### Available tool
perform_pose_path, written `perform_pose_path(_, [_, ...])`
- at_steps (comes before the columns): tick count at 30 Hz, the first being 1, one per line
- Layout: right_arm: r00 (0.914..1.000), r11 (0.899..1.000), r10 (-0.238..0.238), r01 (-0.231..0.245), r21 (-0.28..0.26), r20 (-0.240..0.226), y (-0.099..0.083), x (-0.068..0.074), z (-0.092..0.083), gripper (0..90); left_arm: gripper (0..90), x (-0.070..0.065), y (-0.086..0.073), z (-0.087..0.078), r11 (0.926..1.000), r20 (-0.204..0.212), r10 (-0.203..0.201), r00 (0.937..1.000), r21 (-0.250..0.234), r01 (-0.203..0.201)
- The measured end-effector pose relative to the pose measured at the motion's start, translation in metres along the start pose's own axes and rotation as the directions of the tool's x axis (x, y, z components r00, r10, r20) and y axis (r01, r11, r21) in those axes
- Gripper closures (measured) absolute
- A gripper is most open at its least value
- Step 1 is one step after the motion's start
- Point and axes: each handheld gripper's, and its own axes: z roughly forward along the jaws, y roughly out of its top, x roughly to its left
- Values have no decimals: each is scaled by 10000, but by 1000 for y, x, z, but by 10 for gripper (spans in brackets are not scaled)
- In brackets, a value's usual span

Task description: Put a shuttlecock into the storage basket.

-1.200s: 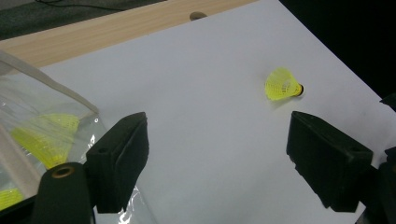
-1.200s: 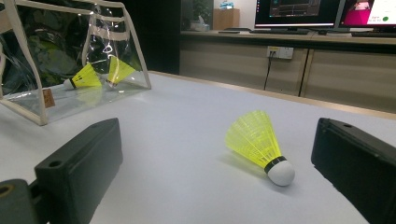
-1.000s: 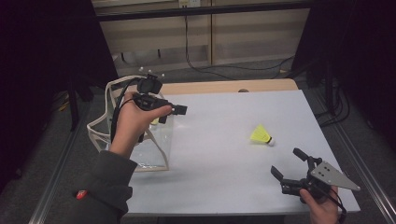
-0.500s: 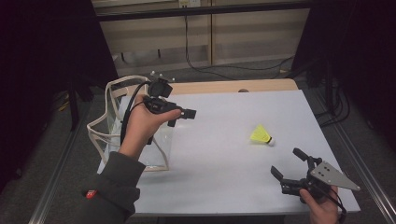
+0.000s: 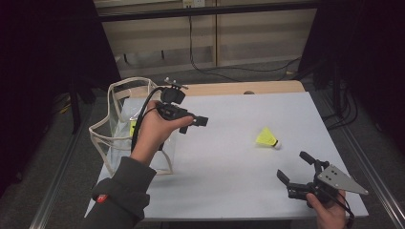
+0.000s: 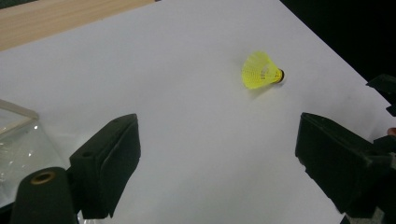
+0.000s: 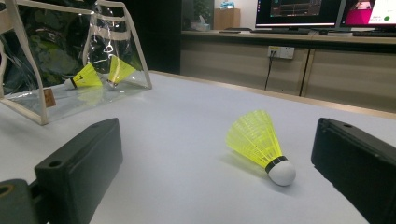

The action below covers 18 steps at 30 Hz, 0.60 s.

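High view: left hand (image 5: pixel 155 129) raised, left gripper (image 5: pixel 200 121) jaws apart, level.

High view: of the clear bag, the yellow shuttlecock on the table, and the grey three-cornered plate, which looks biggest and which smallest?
1. The clear bag, plainly the largest.
2. The grey three-cornered plate on the right gripper; it is nearer the camera, so it may look somewhat bigger than it is.
3. The yellow shuttlecock, the smallest.

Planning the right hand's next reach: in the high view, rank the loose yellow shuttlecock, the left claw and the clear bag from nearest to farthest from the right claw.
1. Loose yellow shuttlecock: on the table just ahead of the right claw.
2. Left claw: mid-table, off to the left, jaws open.
3. Clear bag: at the table's far left edge.
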Motion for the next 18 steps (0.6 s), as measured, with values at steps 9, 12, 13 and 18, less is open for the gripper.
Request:
perform_pose_path(9, [10000, 10000, -3, 3, 3, 25, 0, -1, 0, 19, 128, -2, -5, 16, 9998, 92, 125, 9999, 166, -127])
perform_pose_path(12, [10000, 10000, -15, 15, -18, 9, 0, 0, 0, 19, 124, -3, -7, 22, 9995, 151, 172, 9997, 256, -176])
perform_pose_path(13, [10000, 10000, -18, 18, -21, 13, 0, 0, 0, 19, 123, -4, -8, 24, 9996, 173, 153, 9997, 248, -157])
perform_pose_path(18, [10000, 10000, -7, 7, -10, 15, 0, -1, 0, 19, 123, -6, -10, 32, 9994, 274, 200, 9994, 267, -207])
